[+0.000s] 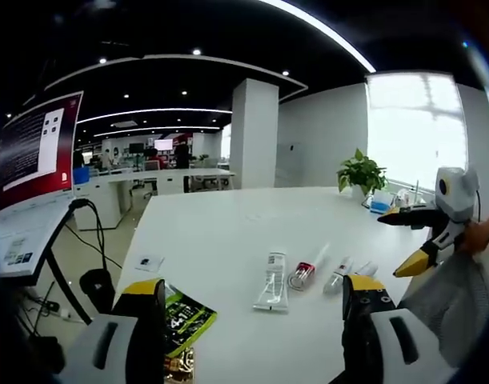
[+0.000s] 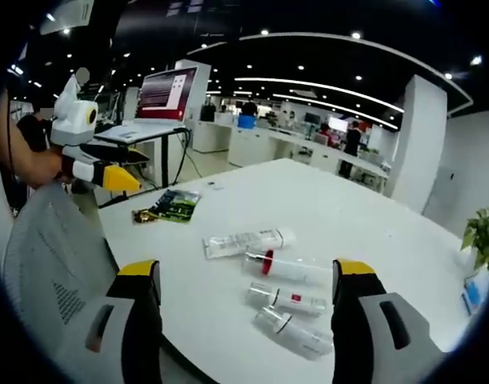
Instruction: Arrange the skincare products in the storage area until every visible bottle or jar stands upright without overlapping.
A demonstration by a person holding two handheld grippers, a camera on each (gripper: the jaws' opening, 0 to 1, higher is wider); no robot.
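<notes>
Several skincare products lie on their sides on the white table (image 1: 228, 224): a clear tube (image 1: 272, 282) (image 2: 244, 242), a red-banded bottle (image 1: 302, 274) (image 2: 286, 268) and two small clear bottles (image 1: 340, 272) (image 2: 288, 298), (image 1: 364, 270) (image 2: 296, 330). None stands upright. My left gripper (image 1: 252, 285) hangs open above the near table edge, short of the products, and appears at the left of the right gripper view as the left gripper (image 2: 126, 172). My right gripper (image 2: 246, 267) is open with the products lying beyond its jaws, and the right gripper (image 1: 396, 244) is held in a hand beside the table.
A green packet (image 1: 184, 320) (image 2: 172, 204) and a small card (image 1: 148, 262) lie near the table edge. A mesh chair back (image 2: 52, 256) stands by the table. A potted plant (image 1: 360, 172) sits at the far corner. A laptop on a stand (image 1: 36, 152) is beside the table.
</notes>
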